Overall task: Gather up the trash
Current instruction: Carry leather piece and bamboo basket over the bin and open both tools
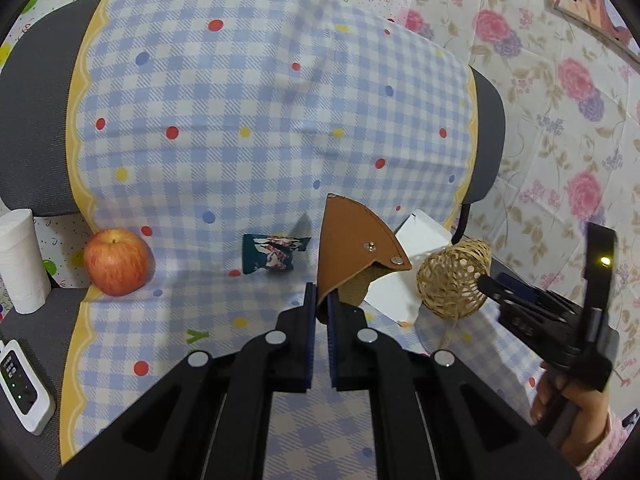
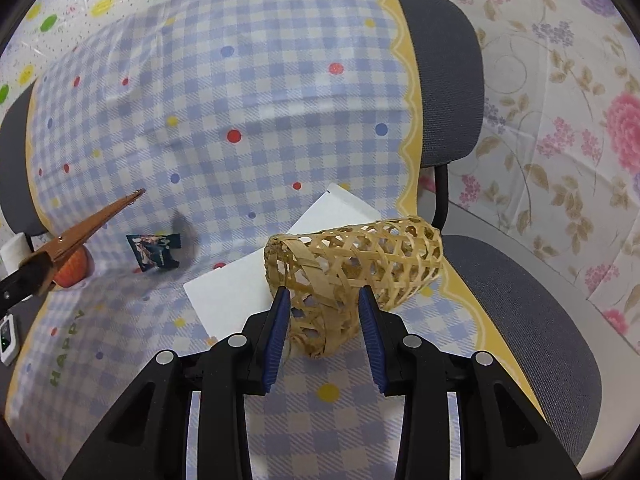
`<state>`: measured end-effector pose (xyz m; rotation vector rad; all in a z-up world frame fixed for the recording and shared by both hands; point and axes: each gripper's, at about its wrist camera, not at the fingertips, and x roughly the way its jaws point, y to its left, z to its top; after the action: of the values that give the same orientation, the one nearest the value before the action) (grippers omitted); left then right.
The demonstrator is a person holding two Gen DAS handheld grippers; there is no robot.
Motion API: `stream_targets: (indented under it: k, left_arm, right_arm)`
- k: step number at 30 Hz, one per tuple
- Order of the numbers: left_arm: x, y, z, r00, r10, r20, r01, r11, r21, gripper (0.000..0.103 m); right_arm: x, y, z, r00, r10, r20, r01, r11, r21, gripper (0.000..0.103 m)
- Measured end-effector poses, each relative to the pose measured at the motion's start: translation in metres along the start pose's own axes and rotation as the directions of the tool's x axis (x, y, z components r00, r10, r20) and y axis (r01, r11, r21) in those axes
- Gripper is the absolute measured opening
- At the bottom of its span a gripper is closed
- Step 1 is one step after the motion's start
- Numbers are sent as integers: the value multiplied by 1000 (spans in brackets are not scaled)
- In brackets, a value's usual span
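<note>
My left gripper is shut on a brown leather pouch and holds it above the checked cloth; the pouch also shows in the right wrist view. A dark crumpled candy wrapper lies on the cloth just left of the pouch, and shows in the right wrist view. My right gripper is open, its fingers either side of the near end of a woven bamboo basket lying on its side. The basket shows in the left wrist view. A white paper lies under the basket.
A red apple sits at the cloth's left edge. A white paper roll and a white device stand further left. The cloth covers grey chair seats. Floral sheeting lies to the right.
</note>
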<state>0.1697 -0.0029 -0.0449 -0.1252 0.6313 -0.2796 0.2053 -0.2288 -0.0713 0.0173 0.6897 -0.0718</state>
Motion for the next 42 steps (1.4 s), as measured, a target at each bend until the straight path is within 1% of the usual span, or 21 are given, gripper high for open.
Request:
stream_targets:
  k: [1, 2, 3, 4, 5, 6, 10, 15, 20, 26, 30, 36, 39, 42]
  left_arm:
    - [0, 0, -2, 1000, -4, -3, 4, 1000, 0, 3]
    - [1, 0, -4, 1000, -3, -5, 3, 1000, 2, 3]
    - [1, 0, -5, 1000, -1, -7, 1, 1000, 2, 3]
    - [2, 0, -7, 1000, -4, -12, 4, 1000, -1, 3]
    - [2, 0, -8, 1000, -8, -14, 8, 1000, -3, 3]
    - [1, 0, -9, 1000, -9, -15, 9, 1000, -3, 3]
    - [-8, -4, -10, 1000, -11, -2, 11, 1000, 7, 3]
    - [-28, -12, -10, 1000, -10, 28, 9, 1000, 19, 3]
    - [-51, -15, -15, 999, -12, 44, 11, 1000, 29, 3]
    - [-78, -31, -33, 998, -35, 47, 32, 998, 53, 3]
    - [-93, -48, -47, 997, -69, 43, 65, 994, 84, 3]
    - [-108, -81, -65, 988, -151, 24, 146, 980, 136, 3]
    - [-115, -102, -77, 981, -194, 10, 190, 967, 171, 3]
    - [-121, -122, -89, 971, -240, -12, 237, 949, 207, 3]
  right_arm:
    - [3, 1, 0, 1000, -8, -5, 8, 1000, -3, 36]
    - [4, 1, 0, 1000, -15, -7, 15, 1000, -3, 30]
    - [4, 0, 0, 1000, -21, -10, 21, 1000, 2, 19]
    - [2, -1, -1, 1000, -25, -8, 25, 1000, 11, 17]
    - [-2, -2, -1, 1000, -27, 3, 27, 1000, 13, 12]
    - [-9, -2, -1, 999, -31, 19, 31, 999, 9, 9]
    - [-51, -9, 3, 995, 23, 95, -27, 998, 48, 8]
    - [-99, -17, 2, 984, 96, 148, -112, 988, 106, 8]
    - [-131, -19, -12, 976, 141, 166, -164, 978, 132, 8]
    - [-162, -17, -42, 973, 161, 166, -186, 971, 147, 8]
    - [-186, -24, -64, 977, 130, 169, -156, 976, 149, 8]
    - [-227, -47, -95, 984, 37, 173, -67, 983, 171, 8]
    - [-252, -60, -112, 983, -33, 181, -1, 983, 183, 8]
    - [-270, -73, -128, 980, -86, 179, 48, 977, 206, 8]
